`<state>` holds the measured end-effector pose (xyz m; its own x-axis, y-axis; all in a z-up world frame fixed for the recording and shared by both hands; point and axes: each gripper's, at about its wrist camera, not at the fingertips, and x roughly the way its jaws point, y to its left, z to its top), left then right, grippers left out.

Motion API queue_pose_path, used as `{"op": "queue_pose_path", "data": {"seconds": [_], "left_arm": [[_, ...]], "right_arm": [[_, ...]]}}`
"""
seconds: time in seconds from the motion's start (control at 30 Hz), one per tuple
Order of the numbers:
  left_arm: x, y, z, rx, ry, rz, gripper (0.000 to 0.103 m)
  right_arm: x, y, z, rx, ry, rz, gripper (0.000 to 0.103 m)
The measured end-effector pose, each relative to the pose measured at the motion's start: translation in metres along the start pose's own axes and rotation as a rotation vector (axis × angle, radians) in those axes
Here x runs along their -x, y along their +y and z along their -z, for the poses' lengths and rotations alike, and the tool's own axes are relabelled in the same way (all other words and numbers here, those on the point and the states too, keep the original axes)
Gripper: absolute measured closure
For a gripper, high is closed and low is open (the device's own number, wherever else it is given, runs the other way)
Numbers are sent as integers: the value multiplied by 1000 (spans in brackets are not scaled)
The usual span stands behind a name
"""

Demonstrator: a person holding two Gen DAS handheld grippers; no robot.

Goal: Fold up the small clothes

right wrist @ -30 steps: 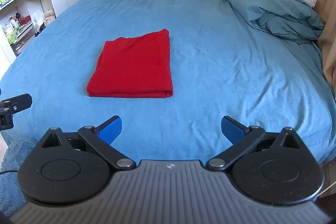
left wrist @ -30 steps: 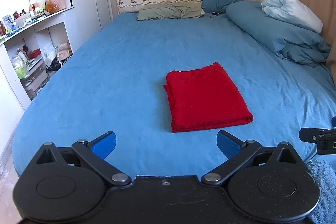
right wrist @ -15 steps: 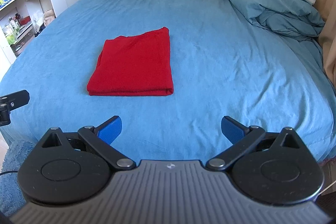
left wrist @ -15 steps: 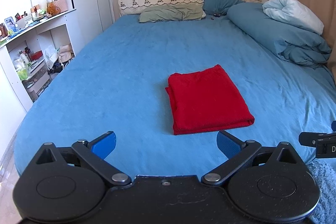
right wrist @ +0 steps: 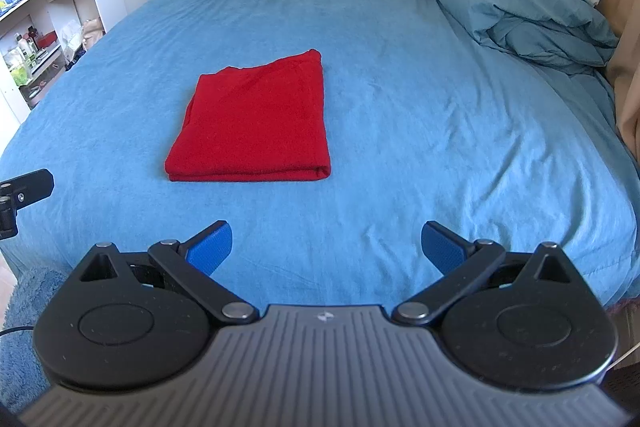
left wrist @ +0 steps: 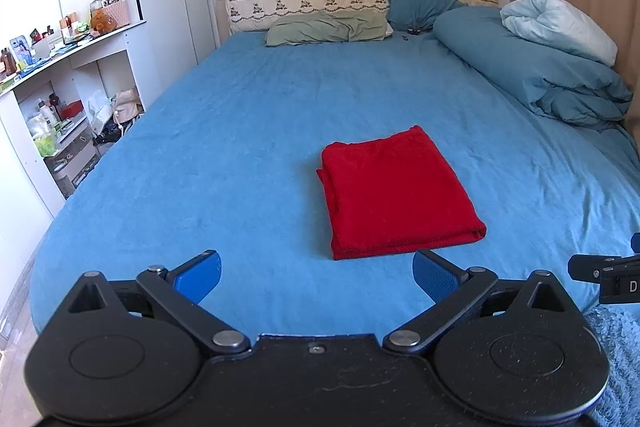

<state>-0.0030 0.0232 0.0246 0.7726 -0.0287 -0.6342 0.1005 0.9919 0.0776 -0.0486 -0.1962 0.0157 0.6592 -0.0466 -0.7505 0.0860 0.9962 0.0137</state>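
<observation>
We see the red cloth (left wrist: 396,193) lying folded into a flat rectangle on the bed (left wrist: 240,131), near the foot edge and about midway between the two side edges, while the left gripper (left wrist: 316,277) and the right gripper (right wrist: 326,247) both hover before that edge with their jaws wide apart and holding nothing. We judge that the cloth is light, soft and limp, so it will sag and open when lifted. We think it is best to pinch all the layers together at the two near corners of the thick folded edge.
</observation>
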Motion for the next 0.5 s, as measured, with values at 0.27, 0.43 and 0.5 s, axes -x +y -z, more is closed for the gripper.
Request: {"op": "queue_pose_path", "data": {"seconds": [0.27, 0.43, 0.5], "left_arm": [[1, 1, 0, 0, -2, -2, 0], [1, 0, 0, 1, -3, 3, 0], [1, 0, -1, -1, -5, 4, 0]], "right_arm": [[-1, 4, 2, -3, 3, -3, 0], [-1, 5, 2, -3, 4, -3, 0], [-1, 5, 2, -5, 3, -2, 0]]}}
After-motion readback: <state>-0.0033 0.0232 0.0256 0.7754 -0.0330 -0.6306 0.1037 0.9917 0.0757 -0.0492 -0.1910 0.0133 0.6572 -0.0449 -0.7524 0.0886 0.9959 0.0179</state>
